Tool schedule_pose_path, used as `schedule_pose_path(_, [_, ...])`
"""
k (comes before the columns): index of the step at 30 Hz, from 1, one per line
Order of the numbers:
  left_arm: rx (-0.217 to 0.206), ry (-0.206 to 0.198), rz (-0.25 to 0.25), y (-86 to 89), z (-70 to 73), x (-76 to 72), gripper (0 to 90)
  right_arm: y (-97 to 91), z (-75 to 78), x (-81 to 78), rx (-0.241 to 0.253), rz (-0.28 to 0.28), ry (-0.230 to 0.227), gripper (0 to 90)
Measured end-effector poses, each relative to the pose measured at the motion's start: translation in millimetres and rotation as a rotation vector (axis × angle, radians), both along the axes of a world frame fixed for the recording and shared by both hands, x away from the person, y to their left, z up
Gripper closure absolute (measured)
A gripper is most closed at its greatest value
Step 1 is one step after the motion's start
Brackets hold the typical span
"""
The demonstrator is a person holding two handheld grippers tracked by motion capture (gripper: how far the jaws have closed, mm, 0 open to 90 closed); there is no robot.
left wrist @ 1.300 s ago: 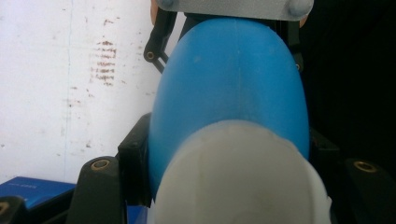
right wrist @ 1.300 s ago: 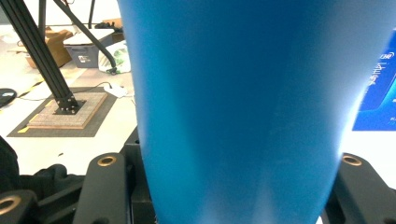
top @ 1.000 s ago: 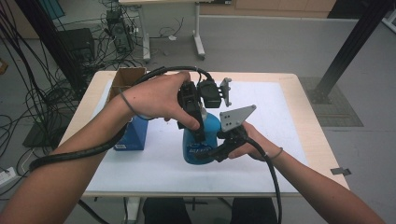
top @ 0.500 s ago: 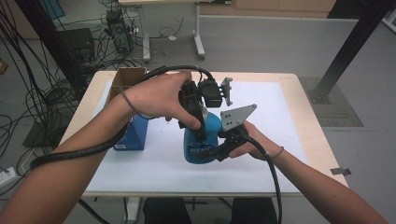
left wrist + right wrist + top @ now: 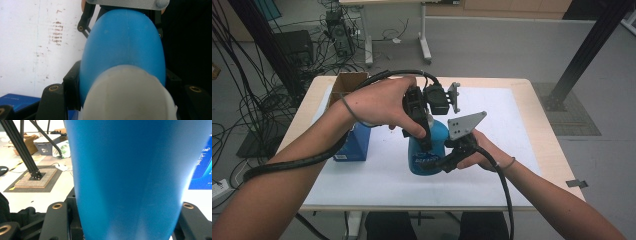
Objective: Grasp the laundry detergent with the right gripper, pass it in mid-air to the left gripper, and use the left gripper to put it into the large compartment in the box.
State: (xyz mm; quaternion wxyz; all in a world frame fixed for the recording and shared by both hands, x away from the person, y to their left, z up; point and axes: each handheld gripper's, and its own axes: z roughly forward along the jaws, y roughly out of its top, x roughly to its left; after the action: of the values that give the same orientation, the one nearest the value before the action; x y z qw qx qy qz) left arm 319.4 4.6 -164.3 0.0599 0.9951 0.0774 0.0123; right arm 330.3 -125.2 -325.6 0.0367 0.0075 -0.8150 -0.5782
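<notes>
A blue bottle (image 5: pixel 428 147) is held upright on the white sheet (image 5: pixel 512 130) near the middle of the surface (image 5: pixel 542 145). The left claw (image 5: pixel 424 137) is clamped from above on the bottle's upper part, just below the whitish cap (image 5: pixel 127 95). The right claw (image 5: pixel 439 161) is clamped on the lower body of the bottle from its right side. A blue box (image 5: pixel 354 142) stands just to the left, with a cardboard box (image 5: pixel 347 82) behind it.

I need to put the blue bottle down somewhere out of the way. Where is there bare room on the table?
The white mat is bare right of the blue bottle, out to the table's right edge, and along its near edge. It is crowded on the left, by the blue box and cardboard box.
</notes>
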Motion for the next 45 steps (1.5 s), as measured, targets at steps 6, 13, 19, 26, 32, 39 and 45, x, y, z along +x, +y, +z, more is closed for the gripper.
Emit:
schedule_pose_path(6, [-0.001,-0.002,0.002,0.5,0.1,-0.8,37.2,0.5,0.0,-0.2,-0.002,0.002,0.000,41.5])
schedule_pose_path(13, [0.002,-0.006,0.002,0.6,0.0,-2.0,37.2,1.1,0.3,-0.5,-0.002,0.003,-0.005,41.5])
schedule_pose_path(19, [0.006,-0.006,0.004,0.6,0.2,-2.0,37.2,1.8,0.1,-0.7,-0.002,0.004,-0.005,41.5])
schedule_pose_path(26, [0.008,-0.005,0.007,0.3,-0.7,-1.8,37.2,2.2,-0.5,-0.7,-0.005,0.004,-0.005,41.5])
schedule_pose_path(32, [0.016,-0.004,0.009,-0.9,-1.1,-1.2,37.3,2.3,-1.3,-0.1,-0.002,0.005,-0.003,41.5])
schedule_pose_path(39, [0.017,-0.005,0.008,-2.4,-0.8,0.3,37.4,1.9,-2.2,0.6,0.005,0.003,0.008,41.4])
schedule_pose_path(45, [0.017,-0.009,0.005,-3.5,1.0,0.3,37.5,1.5,-2.1,1.3,0.018,0.000,0.008,41.2])
